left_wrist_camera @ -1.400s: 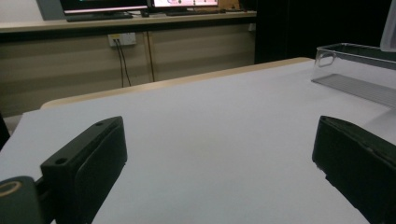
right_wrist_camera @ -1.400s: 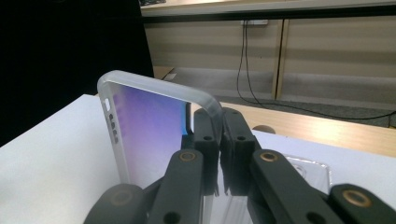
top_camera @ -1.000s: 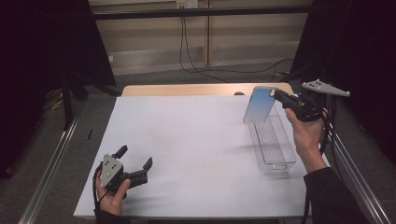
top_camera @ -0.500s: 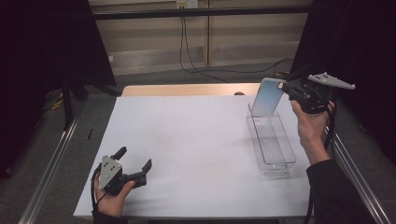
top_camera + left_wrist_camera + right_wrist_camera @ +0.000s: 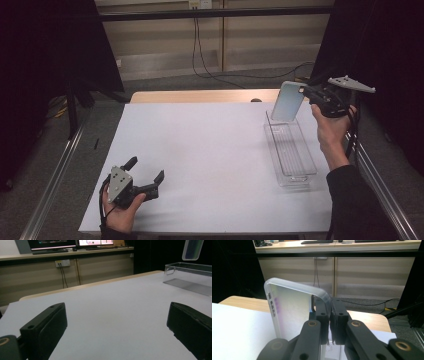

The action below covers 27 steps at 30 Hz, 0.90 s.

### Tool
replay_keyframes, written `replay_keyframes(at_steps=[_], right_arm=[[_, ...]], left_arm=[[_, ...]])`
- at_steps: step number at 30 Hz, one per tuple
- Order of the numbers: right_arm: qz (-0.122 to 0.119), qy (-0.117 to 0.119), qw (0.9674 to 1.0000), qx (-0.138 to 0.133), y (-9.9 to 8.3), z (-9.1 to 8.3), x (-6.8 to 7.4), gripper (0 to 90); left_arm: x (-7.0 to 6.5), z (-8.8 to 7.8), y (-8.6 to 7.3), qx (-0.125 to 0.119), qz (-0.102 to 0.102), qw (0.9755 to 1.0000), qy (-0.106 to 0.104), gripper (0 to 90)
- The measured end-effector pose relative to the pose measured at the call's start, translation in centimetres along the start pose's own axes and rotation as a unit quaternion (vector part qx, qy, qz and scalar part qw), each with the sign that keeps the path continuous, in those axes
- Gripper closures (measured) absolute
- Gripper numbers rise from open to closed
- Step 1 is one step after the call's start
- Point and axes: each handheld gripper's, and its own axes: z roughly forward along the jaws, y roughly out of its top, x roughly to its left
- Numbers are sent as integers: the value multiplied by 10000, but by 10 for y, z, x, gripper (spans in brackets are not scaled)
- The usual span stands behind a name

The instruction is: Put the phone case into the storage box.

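In the high view, the right gripper [image 5: 306, 92] pinches one edge of a pale, translucent phone case [image 5: 288, 101] with rounded corners; the case hangs in the air just left of the gripper, tilted, above the far end of a clear plastic tray [image 5: 291, 155] that lies on the white counter [image 5: 210, 150] below and nearer the person. The right hand [image 5: 327, 125] grips the gripper's body from beneath. Well apart, at the near left corner of the counter, the left gripper [image 5: 145, 177] rests low in the left hand [image 5: 120, 212], its jaws spread with nothing between them. In the left gripper view, those two black jaws stand wide apart over bare white counter; far ahead and to the right sits the clear tray [image 5: 190, 277], and above it the lower end of the case [image 5: 192, 250], its top cut off by the frame edge. In the right gripper view, the jaws are pressed together on the right edge of the case [image 5: 292, 312], which stands upright just left of them; small cut-outs run down its left side. The case and jaws hide most of the tray beneath.
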Motion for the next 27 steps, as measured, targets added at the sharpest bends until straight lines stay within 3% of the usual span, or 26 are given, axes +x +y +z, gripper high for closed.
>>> replay_keyframes(at_steps=[6, 19, 27], right_arm=[[-32, -42, 10000, -25, -2, 7, -1, 859], [-79, -204, 9997, 64, -12, 24, -6, 859], [-186, -185, 9996, 43, -15, 32, -5, 859]], left_arm=[[2, 1, -1, -4, -79, 10000, -33, 30], [6, 6, -2, 38, -69, 10000, 25, 30], [8, 7, -3, 43, -62, 10000, 28, 30]])
